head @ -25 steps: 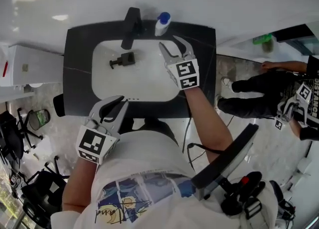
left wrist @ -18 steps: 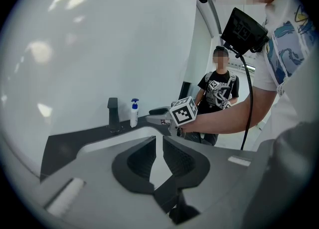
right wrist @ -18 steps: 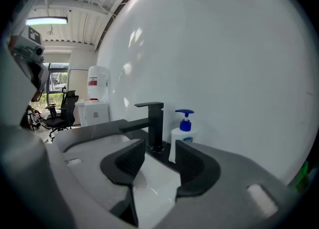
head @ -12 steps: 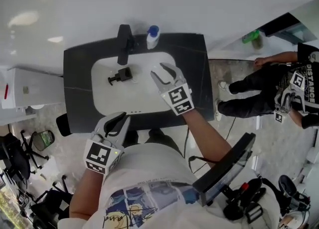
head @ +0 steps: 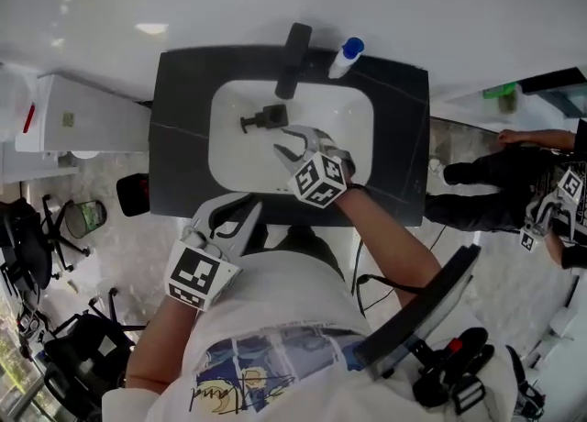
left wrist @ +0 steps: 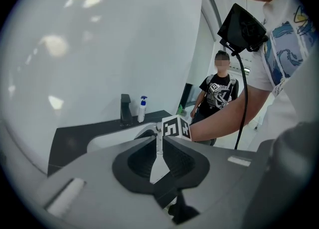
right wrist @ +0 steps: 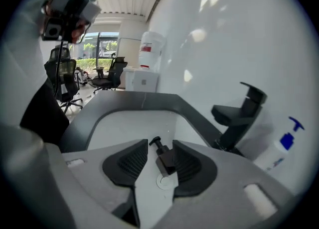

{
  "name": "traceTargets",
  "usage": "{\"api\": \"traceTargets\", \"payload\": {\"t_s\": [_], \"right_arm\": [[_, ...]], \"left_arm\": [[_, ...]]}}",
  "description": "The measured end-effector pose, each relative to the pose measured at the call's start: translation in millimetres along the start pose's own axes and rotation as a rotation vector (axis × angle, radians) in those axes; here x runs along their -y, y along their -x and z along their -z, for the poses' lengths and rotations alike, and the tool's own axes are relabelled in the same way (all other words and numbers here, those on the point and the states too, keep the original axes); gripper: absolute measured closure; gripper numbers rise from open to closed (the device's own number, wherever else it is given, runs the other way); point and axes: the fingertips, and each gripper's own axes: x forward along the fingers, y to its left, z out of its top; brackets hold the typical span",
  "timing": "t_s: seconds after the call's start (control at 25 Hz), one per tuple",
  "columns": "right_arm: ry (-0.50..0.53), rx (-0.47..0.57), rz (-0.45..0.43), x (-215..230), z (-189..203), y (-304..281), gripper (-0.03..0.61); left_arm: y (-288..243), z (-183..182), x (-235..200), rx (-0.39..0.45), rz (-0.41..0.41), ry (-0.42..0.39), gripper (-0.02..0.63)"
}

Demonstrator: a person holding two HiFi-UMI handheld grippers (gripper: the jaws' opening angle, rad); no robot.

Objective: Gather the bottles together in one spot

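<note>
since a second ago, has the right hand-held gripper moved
Yes: right hand-held gripper went from right of the faucet to the dark bottle; jaws closing, bottle at tips, ungripped.

Pump bottle [head: 264,119] blk; 2nd bottle [head: 343,58] wht w/ blue cap; basin [head: 341,127] wht; counter [head: 180,136] dk grey; faucet [head: 293,59] blk.

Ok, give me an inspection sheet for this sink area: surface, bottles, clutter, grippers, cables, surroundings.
Surface: dark counter round a white basin; faucet at the back.
Job's things: black bottle lying in the basin; white bottle on the counter beside the faucet.
Clutter: nothing seen.
Grippers: right hand-held gripper over the basin, jaws open but just been closing, black bottle lined up in their gap, not gripped; left hand-held gripper shut, empty.
Cables: black cable by the person's right arm.
Surroundings: office chairs left; second person right.
</note>
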Motion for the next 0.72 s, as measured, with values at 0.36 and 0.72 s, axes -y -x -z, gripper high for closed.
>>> {"api": "traceTargets", "payload": {"t_s": [0.36, 0.72], "right_arm": [[0.283, -0.234, -0.059, -14.9, 18.1, -107.2, 0.423], [0.517, -0.497, -0.084, -16.8, 53.7, -179.4, 0.423]], "left_arm": [[35.6, 16.5, -40.3, -0.024, -0.069, 0.039, 0.571], [58.7, 44.7, -88.9, -0.054, -0.075, 0.066, 0.572]]}}
